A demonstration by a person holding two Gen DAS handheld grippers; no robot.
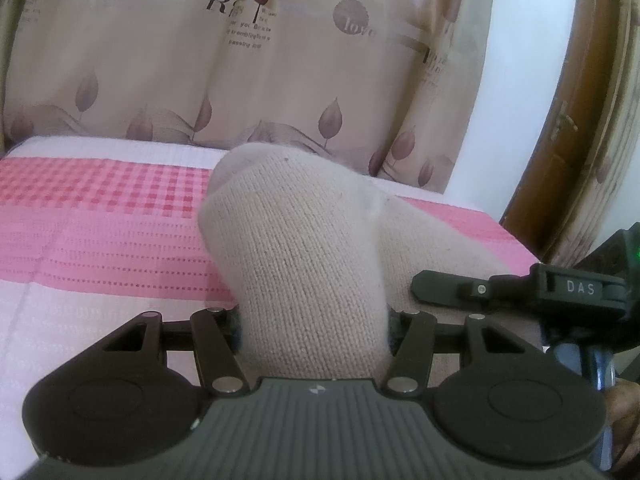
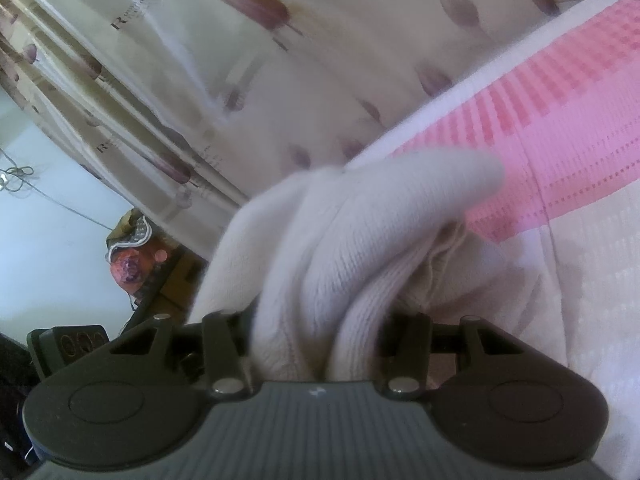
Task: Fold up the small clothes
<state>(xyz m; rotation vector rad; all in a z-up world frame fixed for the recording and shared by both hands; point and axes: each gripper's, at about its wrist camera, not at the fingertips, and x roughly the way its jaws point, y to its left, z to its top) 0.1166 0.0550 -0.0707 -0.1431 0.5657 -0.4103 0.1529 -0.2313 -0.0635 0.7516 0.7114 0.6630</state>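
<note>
— What are you seeing on the left side?

— I'm looking along the left tongs [image 1: 314, 330], and they're pinching a beige knit sock [image 1: 304, 264]. The fabric is bunching up between the two fingers and rising in front of the lens, hiding most of the fingers. The other tongs are poking in from the right edge of that view, black, with "DAS" printed on them, touching the same beige fabric.

— And the right side?

— The right tongs [image 2: 316, 340] are also gripping pale knit fabric [image 2: 360, 232], several thick folds of it squeezed between the fingers, with one rounded end sticking out toward the right. I'm not able to tell whether it's the same sock or its pair.

— Where is it all sitting?

— It's being held just above a bed, whose pink and white checked cover [image 1: 100, 216] is spreading out beneath. A beige curtain [image 1: 200, 60] with leaf prints and the word "love" is hanging behind the bed. A brown wooden frame [image 1: 580, 100] is curving up at the right of the left view.
</note>
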